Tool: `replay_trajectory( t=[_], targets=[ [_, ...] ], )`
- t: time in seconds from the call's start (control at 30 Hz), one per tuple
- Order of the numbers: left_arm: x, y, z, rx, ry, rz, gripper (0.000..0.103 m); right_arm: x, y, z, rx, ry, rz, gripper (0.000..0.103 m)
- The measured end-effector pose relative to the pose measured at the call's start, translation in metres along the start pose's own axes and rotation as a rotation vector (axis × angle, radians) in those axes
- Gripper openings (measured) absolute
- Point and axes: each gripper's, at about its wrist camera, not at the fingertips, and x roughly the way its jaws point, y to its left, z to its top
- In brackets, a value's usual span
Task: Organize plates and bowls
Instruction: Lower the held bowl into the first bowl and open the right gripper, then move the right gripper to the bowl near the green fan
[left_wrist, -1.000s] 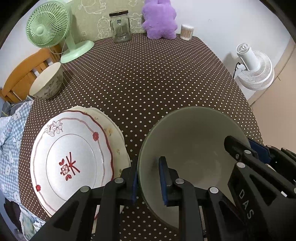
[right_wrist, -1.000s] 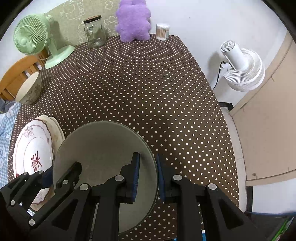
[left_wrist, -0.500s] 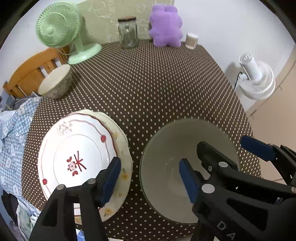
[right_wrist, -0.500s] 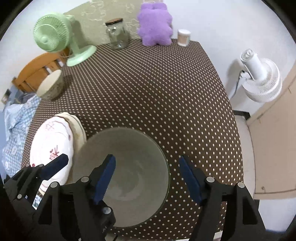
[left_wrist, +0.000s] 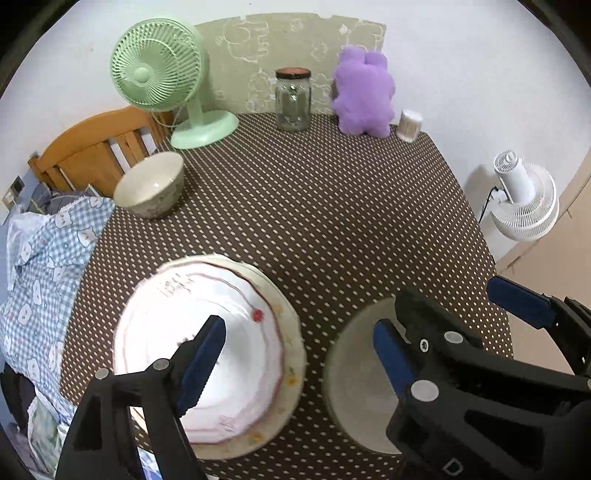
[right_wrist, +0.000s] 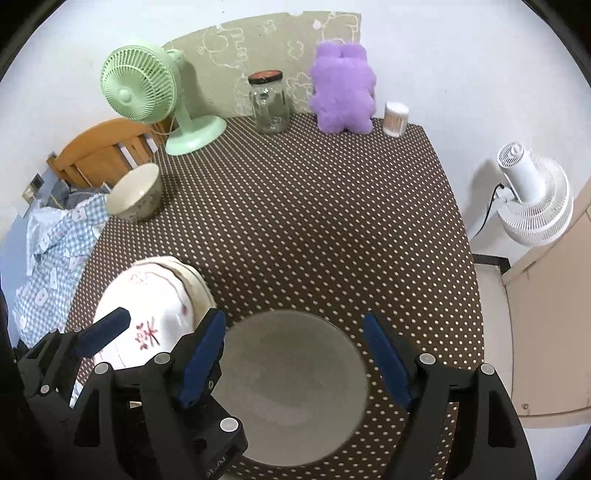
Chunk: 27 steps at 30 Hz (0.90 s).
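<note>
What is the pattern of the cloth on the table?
The tablecloth is dark brown with small pale dots in regular rows, clearest in the right wrist view.

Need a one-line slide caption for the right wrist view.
Right gripper, jaws opening, above the large grey bowl beside stacked plates on the dotted table.

**Colours on my table**

My tablecloth (right_wrist: 314, 221) is brown with white dots. The big bowl (right_wrist: 291, 387) is grey-green; the top plate (left_wrist: 207, 354) is white with red trim. I see a mint fan (left_wrist: 162, 77), purple plush (left_wrist: 364, 92), and blue pads (right_wrist: 201, 356).
</note>
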Motion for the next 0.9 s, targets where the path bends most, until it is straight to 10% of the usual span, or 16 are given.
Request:
replay_trajectory(
  t=[0.9],
  targets=[
    [0.006, 0.156, 0.063, 0.06, -0.044, -0.011, 0.083, 0.021, 0.157, 0.066, 0.027, -0.052, -0.061, 0.082]
  ],
)
